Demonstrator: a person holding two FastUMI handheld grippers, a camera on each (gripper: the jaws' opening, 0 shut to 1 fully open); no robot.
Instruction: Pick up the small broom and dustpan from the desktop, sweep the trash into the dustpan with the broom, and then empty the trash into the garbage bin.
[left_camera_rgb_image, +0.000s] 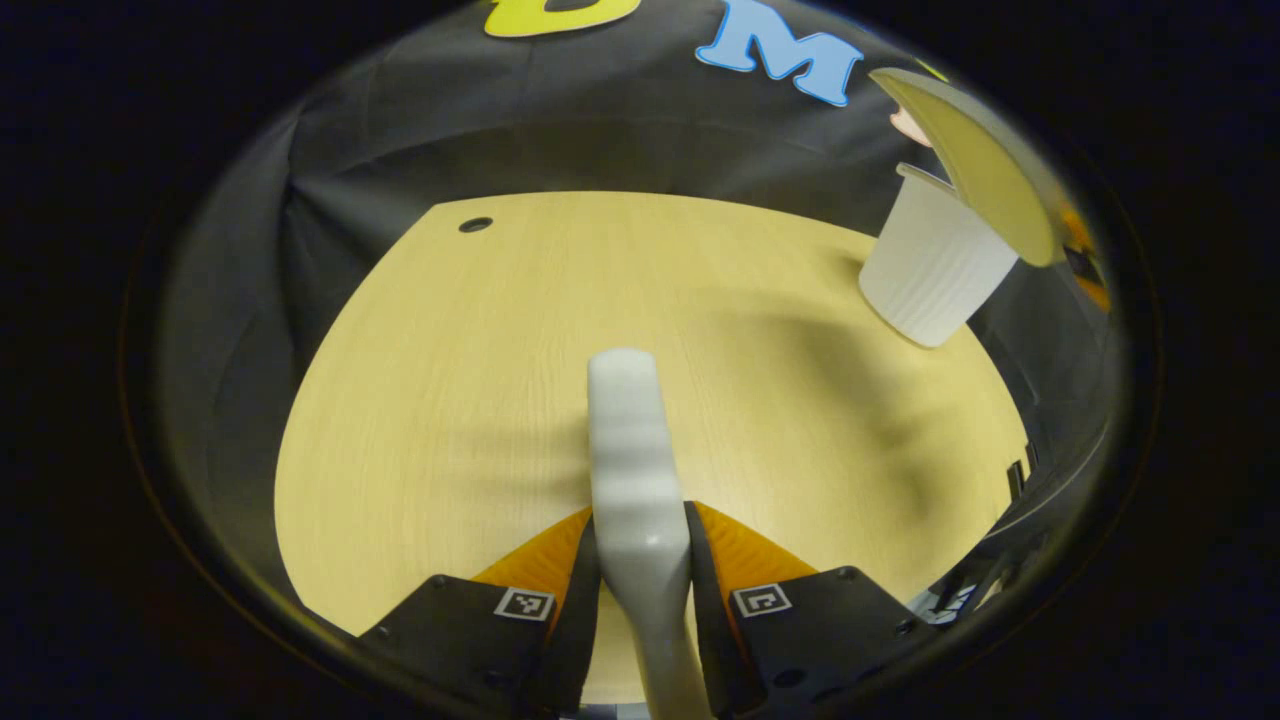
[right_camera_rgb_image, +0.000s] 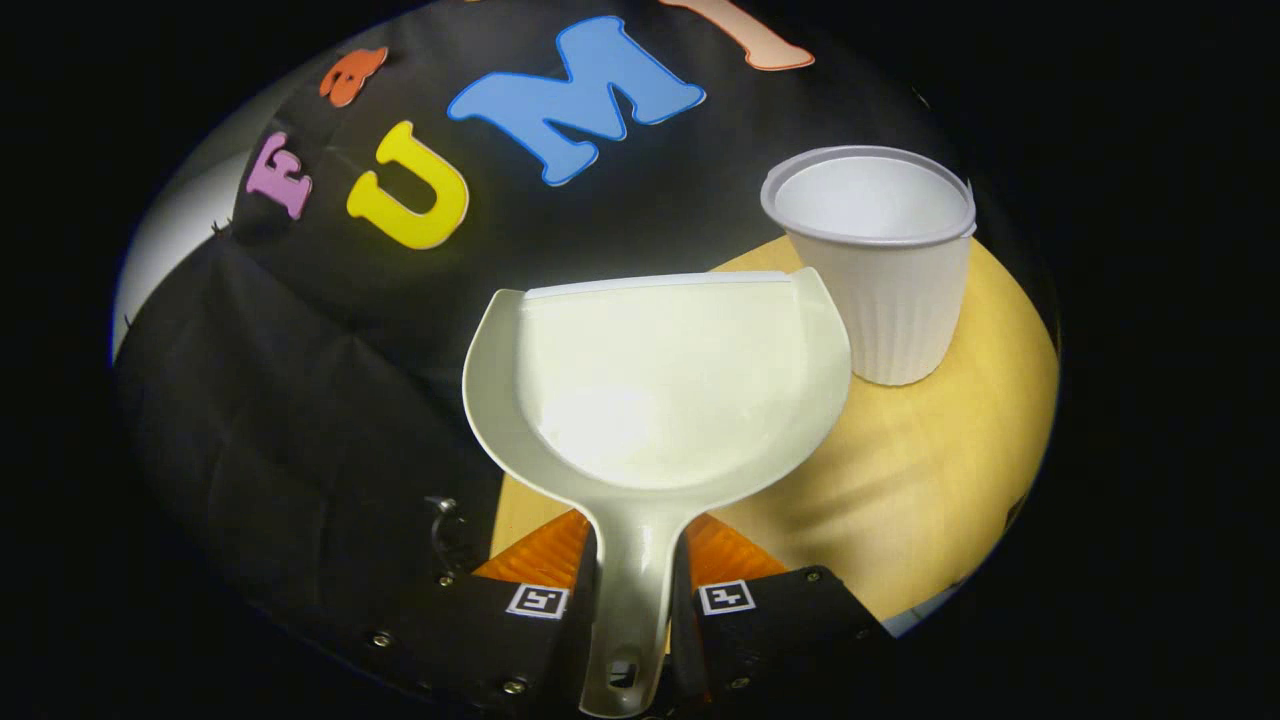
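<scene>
In the left gripper view, my left gripper (left_camera_rgb_image: 641, 518) is shut on the pale grey handle of the small broom (left_camera_rgb_image: 630, 450), which sticks forward over the wooden desktop (left_camera_rgb_image: 450, 380); its bristles are hidden. At the far right the cream dustpan (left_camera_rgb_image: 988, 165) hangs tilted just above the white ribbed garbage bin (left_camera_rgb_image: 935, 265). In the right gripper view, my right gripper (right_camera_rgb_image: 636, 527) is shut on the dustpan's handle. The dustpan (right_camera_rgb_image: 665, 380) faces me with nothing visible in its tray. The garbage bin (right_camera_rgb_image: 885, 275) stands upright just right of it, open-topped.
The desktop (right_camera_rgb_image: 930, 480) has a small dark hole (left_camera_rgb_image: 475, 224) near its far left corner. Black cloth walls close in the back and sides. The bin stands near the desk's right edge.
</scene>
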